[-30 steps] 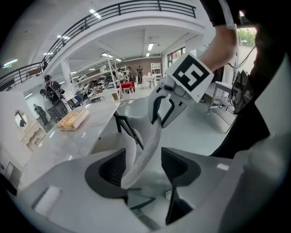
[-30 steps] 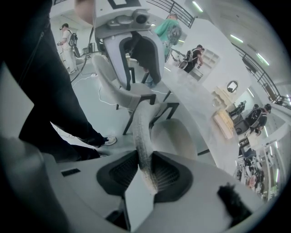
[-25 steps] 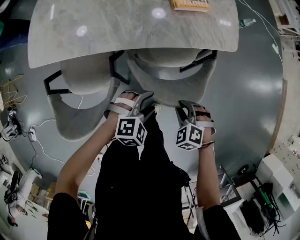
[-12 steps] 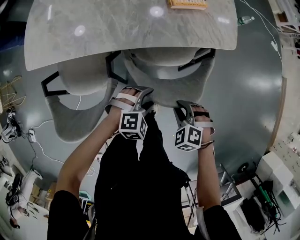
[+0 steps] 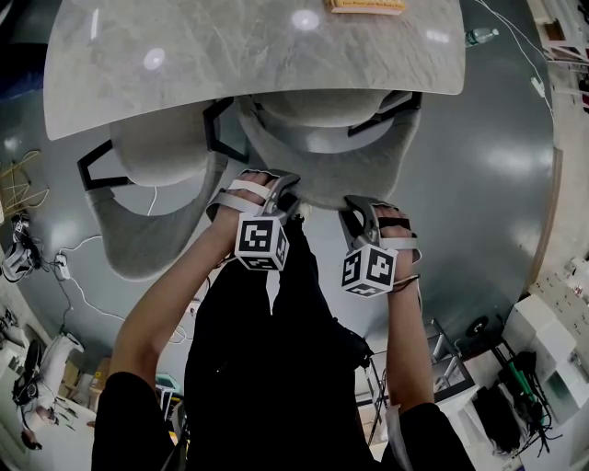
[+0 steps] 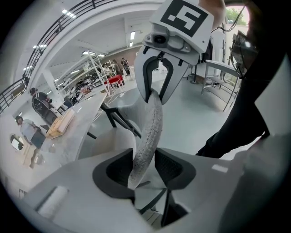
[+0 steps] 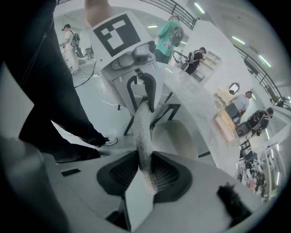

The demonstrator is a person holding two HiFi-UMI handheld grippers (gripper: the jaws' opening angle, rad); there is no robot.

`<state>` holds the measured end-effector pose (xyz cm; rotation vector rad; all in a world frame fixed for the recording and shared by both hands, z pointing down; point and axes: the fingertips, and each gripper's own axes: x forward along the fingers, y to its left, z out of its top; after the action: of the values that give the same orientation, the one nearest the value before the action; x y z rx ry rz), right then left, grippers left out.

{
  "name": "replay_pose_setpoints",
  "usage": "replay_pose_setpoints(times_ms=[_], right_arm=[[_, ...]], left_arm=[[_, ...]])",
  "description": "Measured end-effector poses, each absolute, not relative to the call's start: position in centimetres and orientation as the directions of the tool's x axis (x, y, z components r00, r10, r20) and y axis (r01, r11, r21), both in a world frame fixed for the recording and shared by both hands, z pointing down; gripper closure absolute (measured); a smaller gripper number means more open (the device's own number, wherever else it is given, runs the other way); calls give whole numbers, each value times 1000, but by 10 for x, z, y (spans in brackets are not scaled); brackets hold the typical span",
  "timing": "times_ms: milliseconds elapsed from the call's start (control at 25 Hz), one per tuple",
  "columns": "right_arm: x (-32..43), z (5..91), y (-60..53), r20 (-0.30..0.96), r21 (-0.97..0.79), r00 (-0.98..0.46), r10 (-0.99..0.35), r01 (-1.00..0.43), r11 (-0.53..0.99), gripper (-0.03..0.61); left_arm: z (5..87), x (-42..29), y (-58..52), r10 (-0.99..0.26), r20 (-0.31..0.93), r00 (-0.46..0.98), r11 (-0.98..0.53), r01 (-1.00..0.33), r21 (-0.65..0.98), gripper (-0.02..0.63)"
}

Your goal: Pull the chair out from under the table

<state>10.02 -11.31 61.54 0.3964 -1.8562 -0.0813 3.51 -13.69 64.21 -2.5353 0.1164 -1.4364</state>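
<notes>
A grey upholstered chair (image 5: 336, 152) stands tucked under the marble table (image 5: 230, 55), its curved backrest toward me. My left gripper (image 5: 287, 195) is at the left part of the backrest's top edge. Its jaws have just been closing, and the padded edge (image 6: 152, 123) now sits pinched between both pads of my left gripper (image 6: 144, 166). My right gripper (image 5: 354, 204) holds the same edge further right. In the right gripper view the backrest edge (image 7: 142, 127) runs between the pads of the right gripper (image 7: 145, 170), which is shut on it.
A second grey chair (image 5: 152, 216) stands to the left, partly under the table. A yellow book (image 5: 362, 5) lies on the table's far side. Cables and a power strip (image 5: 64, 262) lie on the floor at left; a bottle (image 5: 479, 37) lies at far right. People stand beyond the table.
My left gripper has moved a little closer in over the backrest's edge. The right gripper and the chair have stayed where they were.
</notes>
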Motion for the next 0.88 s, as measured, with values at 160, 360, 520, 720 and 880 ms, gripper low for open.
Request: replay_pose_setpoints(times_ms=[160, 360, 520, 720, 880], right_arm=[[101, 615, -113, 913, 255, -264, -311, -226, 940, 472], [100, 615, -113, 915, 258, -257, -311, -218, 941, 476], [100, 616, -113, 917, 260, -252, -310, -211, 942, 480], [100, 615, -113, 919, 258, -248, -306, -208, 944, 485], [101, 614, -113, 919, 259, -246, -307, -210, 943, 488]], left_arm=[[642, 36, -138, -189, 835, 517, -964, 65, -259, 472], [642, 37, -137, -192, 838, 511, -953, 108, -284, 494], [643, 37, -136, -188, 839, 511, -951, 118, -285, 505], [642, 37, -136, -195, 835, 514, -950, 114, -292, 509], [642, 38, -137, -196, 833, 518, -950, 109, -291, 511]])
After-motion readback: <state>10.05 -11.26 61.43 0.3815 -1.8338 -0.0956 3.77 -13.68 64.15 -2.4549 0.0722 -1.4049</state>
